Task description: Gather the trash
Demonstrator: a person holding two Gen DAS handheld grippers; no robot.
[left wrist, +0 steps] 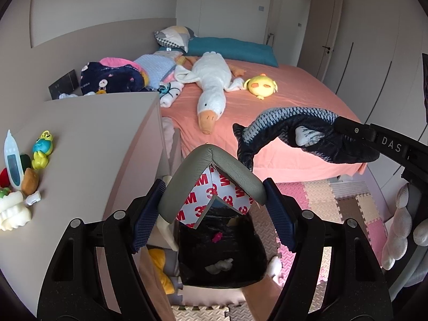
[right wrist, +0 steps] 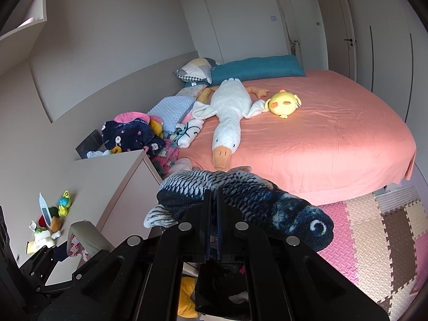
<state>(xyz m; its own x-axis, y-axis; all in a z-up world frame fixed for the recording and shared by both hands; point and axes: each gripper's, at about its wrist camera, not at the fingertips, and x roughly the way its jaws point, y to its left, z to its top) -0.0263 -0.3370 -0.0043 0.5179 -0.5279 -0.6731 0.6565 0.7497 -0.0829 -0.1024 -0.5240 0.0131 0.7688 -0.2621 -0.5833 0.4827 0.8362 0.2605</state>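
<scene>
The left gripper (left wrist: pixel 214 208) clamps a grey foam corner guard (left wrist: pixel 214 171) with 3M backing above a black-lined trash bin (left wrist: pixel 222 256). The right gripper (right wrist: pixel 213 206) pinches a plush fish (right wrist: pixel 240 200). The guard looks light and squashy; hold its arms.
</scene>
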